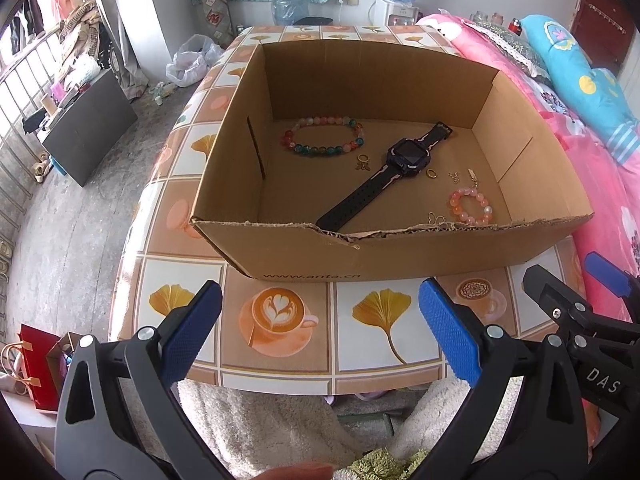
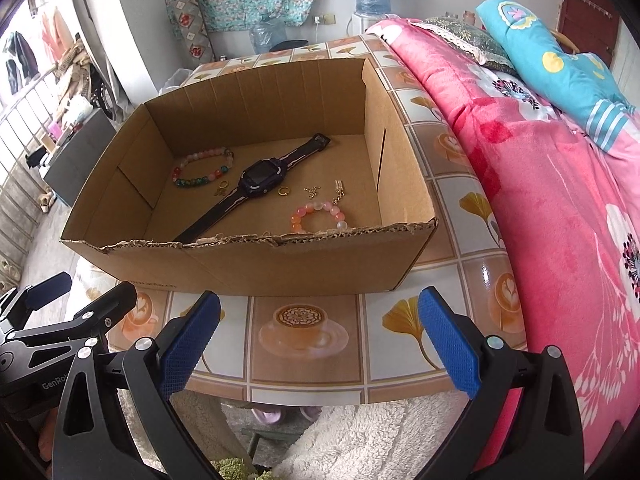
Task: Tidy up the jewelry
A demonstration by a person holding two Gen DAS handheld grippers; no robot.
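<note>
left gripper (image 1: 320,330) and right gripper (image 2: 319,332) both gape wide, holding nothing, short of the box (image 1: 460,248) on the surface (image 1: 280,360). ahead inside lie, left to right, bead bracelet (image 1: 324,136), watch (image 1: 404,158), pink bracelet (image 1: 471,206). this fits jewelry gathered, or awaiting sorting.

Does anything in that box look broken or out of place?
The cardboard box's near edge is ragged and torn, as if a flap was ripped off. Among the jewelry, a smartwatch lies diagonally across the floor.
</note>
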